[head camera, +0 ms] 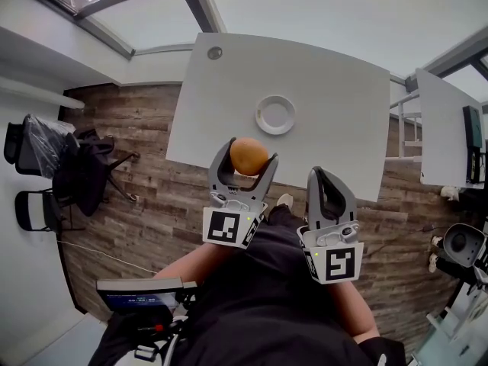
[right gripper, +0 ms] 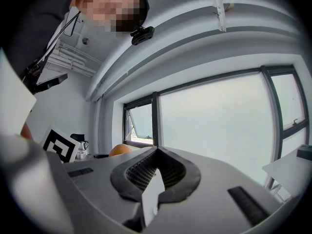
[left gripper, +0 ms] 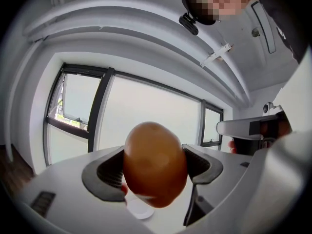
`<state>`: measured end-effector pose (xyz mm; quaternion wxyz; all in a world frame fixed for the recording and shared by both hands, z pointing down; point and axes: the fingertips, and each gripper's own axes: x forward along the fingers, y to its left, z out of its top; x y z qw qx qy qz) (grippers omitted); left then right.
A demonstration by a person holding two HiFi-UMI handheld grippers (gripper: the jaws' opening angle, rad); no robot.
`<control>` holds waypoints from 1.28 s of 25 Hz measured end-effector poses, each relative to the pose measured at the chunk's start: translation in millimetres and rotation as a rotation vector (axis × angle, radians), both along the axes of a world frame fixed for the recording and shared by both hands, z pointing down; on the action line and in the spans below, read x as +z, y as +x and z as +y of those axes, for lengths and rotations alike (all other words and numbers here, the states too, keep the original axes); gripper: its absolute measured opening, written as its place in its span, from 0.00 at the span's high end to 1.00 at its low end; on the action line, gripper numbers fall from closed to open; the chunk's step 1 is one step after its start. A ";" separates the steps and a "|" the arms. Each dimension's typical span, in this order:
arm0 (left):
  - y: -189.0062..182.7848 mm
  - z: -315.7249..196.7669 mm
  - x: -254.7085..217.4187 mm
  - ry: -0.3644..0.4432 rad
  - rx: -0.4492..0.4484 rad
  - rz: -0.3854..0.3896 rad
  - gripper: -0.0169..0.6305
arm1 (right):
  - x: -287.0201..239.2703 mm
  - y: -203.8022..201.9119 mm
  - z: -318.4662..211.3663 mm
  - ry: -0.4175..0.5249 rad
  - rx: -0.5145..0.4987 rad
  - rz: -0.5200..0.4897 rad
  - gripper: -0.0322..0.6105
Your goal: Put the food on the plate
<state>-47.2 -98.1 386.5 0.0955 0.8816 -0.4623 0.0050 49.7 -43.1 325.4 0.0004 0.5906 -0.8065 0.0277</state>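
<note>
In the left gripper view the smooth orange-brown oval food [left gripper: 155, 165] covers most of the small round white plate [left gripper: 140, 210] (only its near rim shows beneath).

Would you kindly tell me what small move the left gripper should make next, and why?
Probably ease it forward over the plate: the left gripper grips the round brown food near the table's front edge, while the empty plate lies farther ahead.

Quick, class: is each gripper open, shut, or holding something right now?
Left gripper: shut on the orange-brown food.
Right gripper: shut, holding nothing.
</note>
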 end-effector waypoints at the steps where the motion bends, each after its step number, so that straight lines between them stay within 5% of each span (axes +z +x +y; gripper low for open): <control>1: 0.1 -3.1 3.1 -0.007 -0.004 -0.003 0.44 | 0.7 1.6 -1.3 -0.002 0.001 0.000 0.95; 18: 15.5 -36.4 40.7 -0.072 0.027 -0.059 0.44 | 2.1 2.4 -15.9 -0.012 0.001 -0.010 0.95; 23: 20.7 -46.9 62.0 -0.037 0.045 -0.131 0.44 | 7.1 7.7 -21.9 -0.033 0.012 0.005 0.95; 32: 25.5 -78.2 118.9 -0.090 0.074 -0.266 0.44 | 7.1 11.0 -26.3 -0.040 0.016 0.024 0.95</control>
